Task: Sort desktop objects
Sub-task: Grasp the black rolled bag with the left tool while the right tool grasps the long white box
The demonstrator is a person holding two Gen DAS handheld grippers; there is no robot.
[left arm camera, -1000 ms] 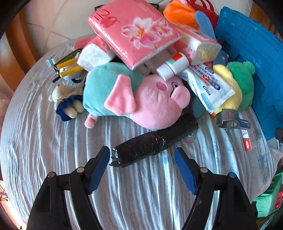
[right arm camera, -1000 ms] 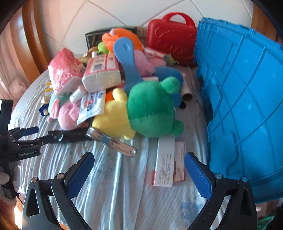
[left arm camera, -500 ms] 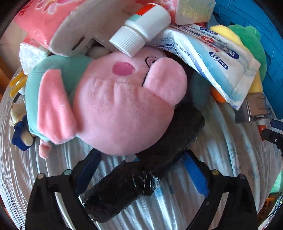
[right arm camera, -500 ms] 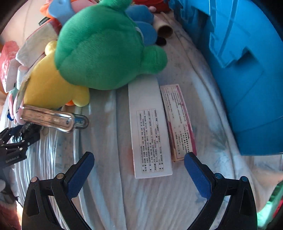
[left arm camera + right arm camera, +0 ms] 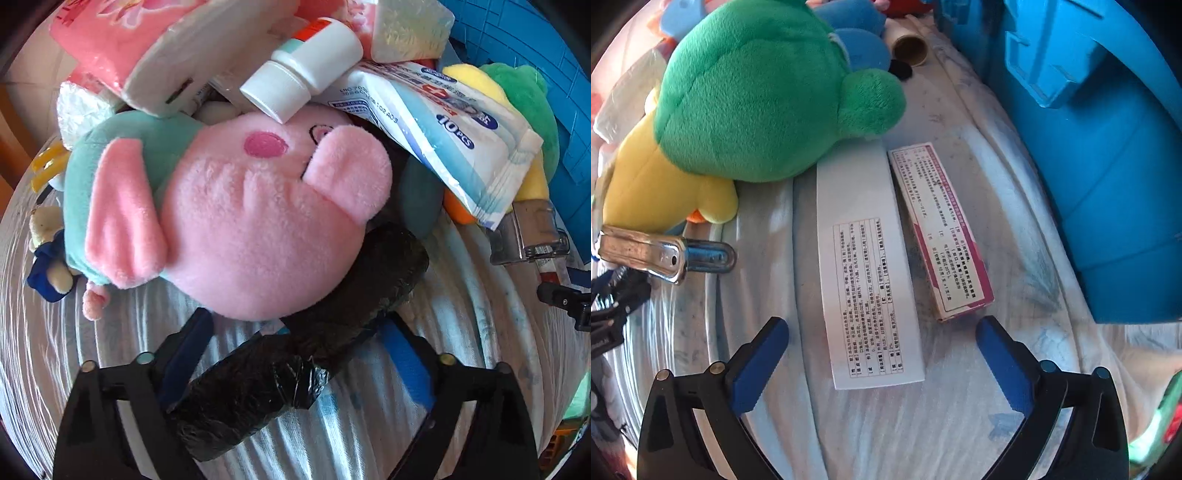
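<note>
On the striped cloth, the left gripper (image 5: 295,354) straddles a black wrapped cylinder (image 5: 295,354) lying half under the pink pig plush (image 5: 258,229); its jaws are closing, pads not yet pressing. To the right, the right gripper (image 5: 882,347) stands wide apart over a white box (image 5: 868,266) beside a pink-edged box (image 5: 938,229). Next move, likely: clamp, then lift clear.

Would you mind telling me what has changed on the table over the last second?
Both grippers came down towards the cloth. The left gripper now straddles the black wrapped roll, its jaws closing with no firm grip visible yet. The right gripper, open, has dropped over the white box beside the pink-edged box, touching neither. The toys, roll and boxes themselves have not moved.
</note>
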